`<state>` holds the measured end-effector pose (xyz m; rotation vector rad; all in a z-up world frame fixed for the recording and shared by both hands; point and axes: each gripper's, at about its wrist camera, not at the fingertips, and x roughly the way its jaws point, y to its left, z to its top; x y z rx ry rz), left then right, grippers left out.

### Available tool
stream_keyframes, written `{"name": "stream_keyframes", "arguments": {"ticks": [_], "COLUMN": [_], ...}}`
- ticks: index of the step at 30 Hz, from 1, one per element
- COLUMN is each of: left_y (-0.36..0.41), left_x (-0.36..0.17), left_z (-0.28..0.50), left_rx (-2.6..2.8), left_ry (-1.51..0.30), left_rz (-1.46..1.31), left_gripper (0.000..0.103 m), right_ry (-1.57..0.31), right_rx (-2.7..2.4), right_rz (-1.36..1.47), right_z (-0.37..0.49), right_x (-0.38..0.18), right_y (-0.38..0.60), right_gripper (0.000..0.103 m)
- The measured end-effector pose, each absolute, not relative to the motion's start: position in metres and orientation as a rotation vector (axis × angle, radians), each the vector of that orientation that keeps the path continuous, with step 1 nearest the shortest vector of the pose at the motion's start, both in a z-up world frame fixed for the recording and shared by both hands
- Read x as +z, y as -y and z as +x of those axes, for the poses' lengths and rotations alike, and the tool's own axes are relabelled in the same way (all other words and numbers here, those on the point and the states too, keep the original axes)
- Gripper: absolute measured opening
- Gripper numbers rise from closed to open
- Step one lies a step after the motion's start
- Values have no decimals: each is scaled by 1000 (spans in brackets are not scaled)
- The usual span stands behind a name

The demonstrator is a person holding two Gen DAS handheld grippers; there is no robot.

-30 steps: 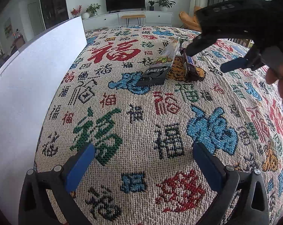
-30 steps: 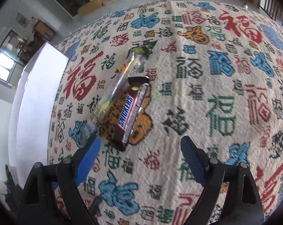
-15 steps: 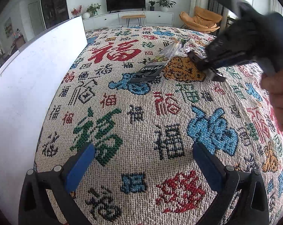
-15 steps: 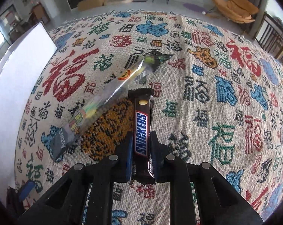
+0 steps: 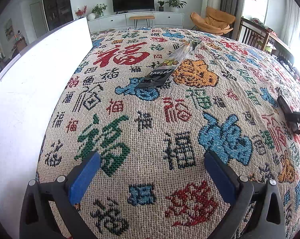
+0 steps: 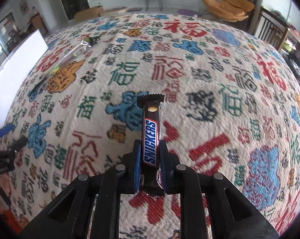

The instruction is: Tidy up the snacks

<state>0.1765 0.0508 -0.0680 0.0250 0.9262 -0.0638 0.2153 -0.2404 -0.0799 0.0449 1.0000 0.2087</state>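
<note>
Above the patterned cloth [image 6: 219, 63] on the counter, your right tool [image 6: 150, 159] pinches the Snickers bar [image 6: 150, 131] at its lower half, bar clear of the cloth. Your left tool [image 5: 150, 171] stands spread, nothing between its pads. The long snack packet [image 5: 165, 67] lies on the far cloth, beside the white board [image 5: 30, 83].

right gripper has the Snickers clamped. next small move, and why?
Probably carry the Snickers bar a little further and lower it onto open tablecloth. The right gripper is shut on the bar's lower half, the rest jutting out ahead above the cloth. The long snack packet lies apart, and the left gripper is open and empty.
</note>
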Motion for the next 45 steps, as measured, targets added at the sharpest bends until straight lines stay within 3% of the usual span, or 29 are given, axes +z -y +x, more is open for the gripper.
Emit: {"name": "stream_keyframes", "arguments": {"ticks": [2,8,12,21,30,32,33,34,36,37,45], "left_y": [-51,-51,-50,-53,-7,2,3,3,-3,-7,-24], "left_x": [-68,-68,-68,-59,-34,-42,-44,-46,-44,-42,-39], "left_z": [177,176,176,195,290,304,308,312,310,306,195], "left_rx": [-64,-65,-65,-107,-185,-176,-182,-187,-182,-206,-313], "left_ry": [-926,-926,-926,-1000,-1011,-1019,-1023,-1033,-1009,-1005,-1052], "left_rz": [25,25,25,61,224,270,275,270,236,188,-2], "left_gripper": [103,103,103,103,103,93,69,36,23,11,10], "right_ry": [-942,-818,-816,-831,-832,-832,-831,-832,-832,-832,-832], "right_rx": [213,234,171,174,175,174,173,171,166,163,159], "right_rz": [97,50,-59,1,5,3,3,4,7,11,15], "right_z": [205,188,188,188,187,187,187,188,190,190,190], "right_x": [-85,-92,-90,-94,-95,-95,-95,-96,-97,-97,-98], "right_y": [251,239,224,237,235,235,236,235,235,236,237], "right_gripper": [23,67,78,80,81,81,81,81,81,81,81]}}
